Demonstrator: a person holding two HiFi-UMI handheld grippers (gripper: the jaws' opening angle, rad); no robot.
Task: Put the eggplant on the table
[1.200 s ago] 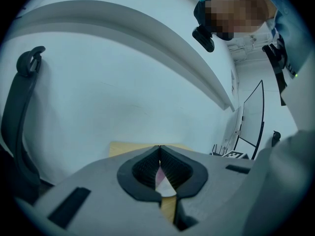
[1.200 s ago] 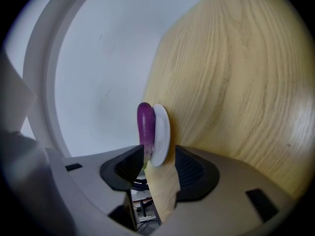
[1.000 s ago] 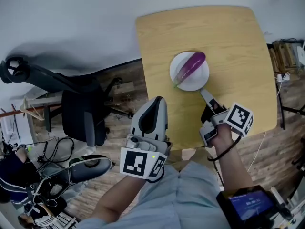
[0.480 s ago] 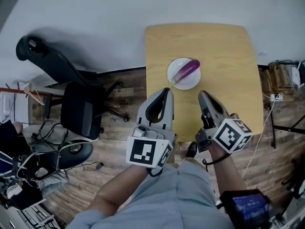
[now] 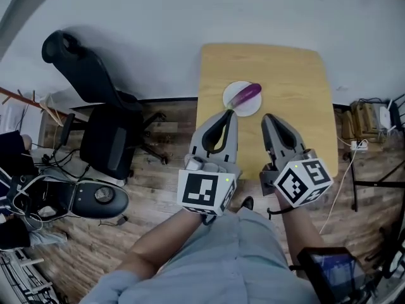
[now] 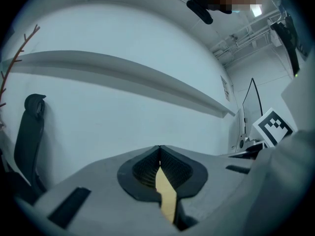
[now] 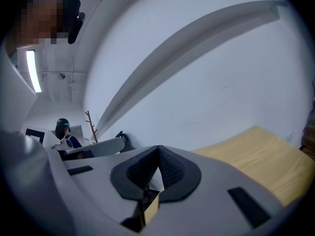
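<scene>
Well, the wooden table stands ahead of both grippers. The left gripper and right gripper are each pressed together on nothing. Just beyond them sits a white plate. On it the glossy purple eggplant lies slantwise, its green stem end nearer the left one.

Light wooden table: near edge hidden behind left gripper and right gripper; round white plate's near rim perhaps too.
</scene>
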